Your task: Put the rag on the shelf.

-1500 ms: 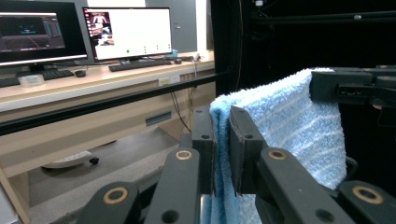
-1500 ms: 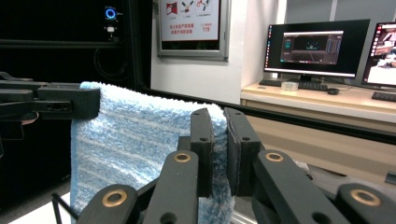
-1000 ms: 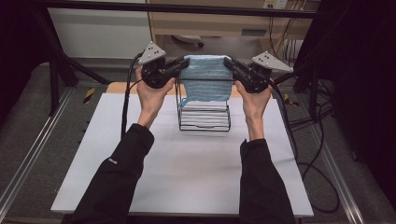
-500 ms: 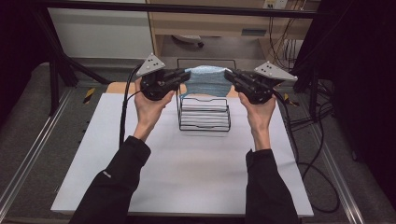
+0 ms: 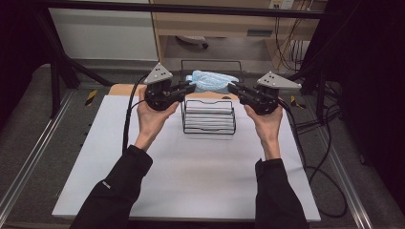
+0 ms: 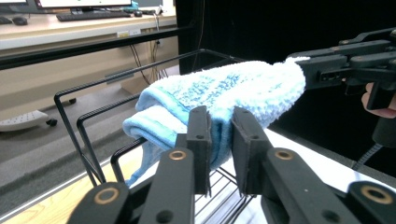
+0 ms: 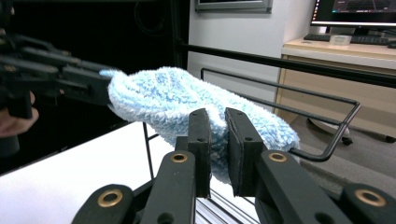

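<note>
- High view: we hold the blue towel (image 5: 210, 81) between the left gripper (image 5: 187, 88) and the right gripper (image 5: 234, 88), just behind the wire rack (image 5: 208, 117) and level with its top.
- Left gripper view: the towel (image 6: 219, 100) is folded into a roll above the rack's rear wire frame (image 6: 88, 123). Our left jaws have just been opening, yet 1 fold of cloth sits between them and they look clamped on it.
- Right gripper view: our right jaws are pinched on the towel (image 7: 187, 102) at its other end, over the rack's far wire (image 7: 327, 121).
- To do this step well, we judge both ends should come down level and together so the roll lands square beside the rack.
- We would keep the left pinch firm until the cloth rests, or that end may sag.
</note>
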Tool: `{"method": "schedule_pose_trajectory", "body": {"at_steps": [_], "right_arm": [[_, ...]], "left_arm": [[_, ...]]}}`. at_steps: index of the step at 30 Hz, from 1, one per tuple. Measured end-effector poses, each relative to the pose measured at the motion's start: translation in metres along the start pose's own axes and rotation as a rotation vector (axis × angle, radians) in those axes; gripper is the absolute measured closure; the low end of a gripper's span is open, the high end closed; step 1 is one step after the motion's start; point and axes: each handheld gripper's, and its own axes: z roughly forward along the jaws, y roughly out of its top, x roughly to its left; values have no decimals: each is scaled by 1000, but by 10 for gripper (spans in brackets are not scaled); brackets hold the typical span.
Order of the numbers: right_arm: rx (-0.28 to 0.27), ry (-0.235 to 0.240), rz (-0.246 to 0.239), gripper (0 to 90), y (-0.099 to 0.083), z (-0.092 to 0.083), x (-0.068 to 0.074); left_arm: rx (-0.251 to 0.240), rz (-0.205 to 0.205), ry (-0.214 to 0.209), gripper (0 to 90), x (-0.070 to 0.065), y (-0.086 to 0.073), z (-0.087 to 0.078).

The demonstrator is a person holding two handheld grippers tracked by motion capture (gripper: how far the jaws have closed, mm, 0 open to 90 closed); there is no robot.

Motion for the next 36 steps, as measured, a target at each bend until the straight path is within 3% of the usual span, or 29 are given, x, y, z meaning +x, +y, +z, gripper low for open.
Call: {"method": "schedule_pose_trajectory", "body": {"at_steps": [4, 10, 15, 20, 32, 36], "right_arm": [[8, 8, -7, 815, -2, 0, 0], [26, 10, -25, 815, -4, 1, 1], [25, 14, -33, 808, -5, 0, 1], [39, 20, -27, 780, -7, -1, 0], [43, 36, -2, 662, -5, -6, 1], [36, 45, 7, 680, -3, -8, 2]], "left_arm": [[-14, -17, -4, 722, 0, 14, -7], [-52, -38, -10, 734, -2, 29, -11], [56, -28, -31, 825, -4, 23, 3], [132, -22, -50, 892, -2, 9, 11], [193, 43, -31, 897, -3, -7, 19], [207, 60, -23, 897, -3, -13, 21]]}}
